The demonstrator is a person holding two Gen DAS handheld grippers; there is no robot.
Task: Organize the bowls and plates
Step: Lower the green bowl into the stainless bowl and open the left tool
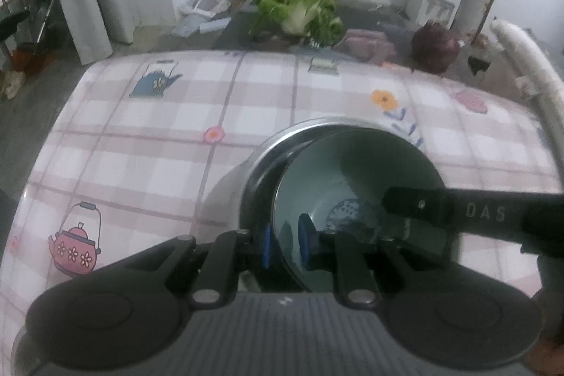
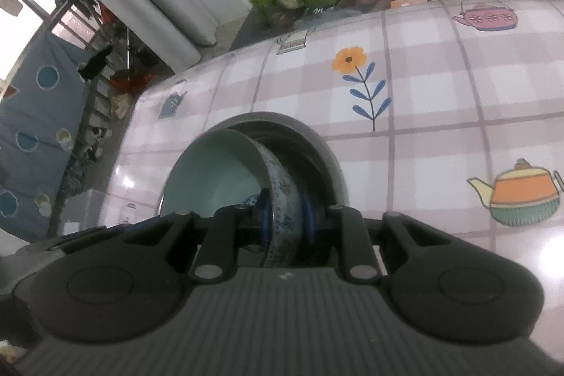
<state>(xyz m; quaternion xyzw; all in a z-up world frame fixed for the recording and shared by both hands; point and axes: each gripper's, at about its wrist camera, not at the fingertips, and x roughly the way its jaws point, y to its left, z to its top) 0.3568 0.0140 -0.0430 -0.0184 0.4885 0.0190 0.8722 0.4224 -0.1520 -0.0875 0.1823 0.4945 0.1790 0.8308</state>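
- One pale bowl (image 1: 356,178) sits inside one metal bowl (image 1: 282,143) on the checked table (image 1: 148,129).
- Two grippers: left gripper (image 1: 286,244) and right gripper (image 2: 287,215), each clamped on the pale bowl's rim.

In the lower middle of the left wrist view, the left gripper (image 1: 284,244) is hiding the near rim of the ceramic bowl (image 1: 352,171). The metal bowl (image 1: 268,157) is showing only a sliver. The clutter (image 1: 225,2) at upper centre is blurring beyond recognition.
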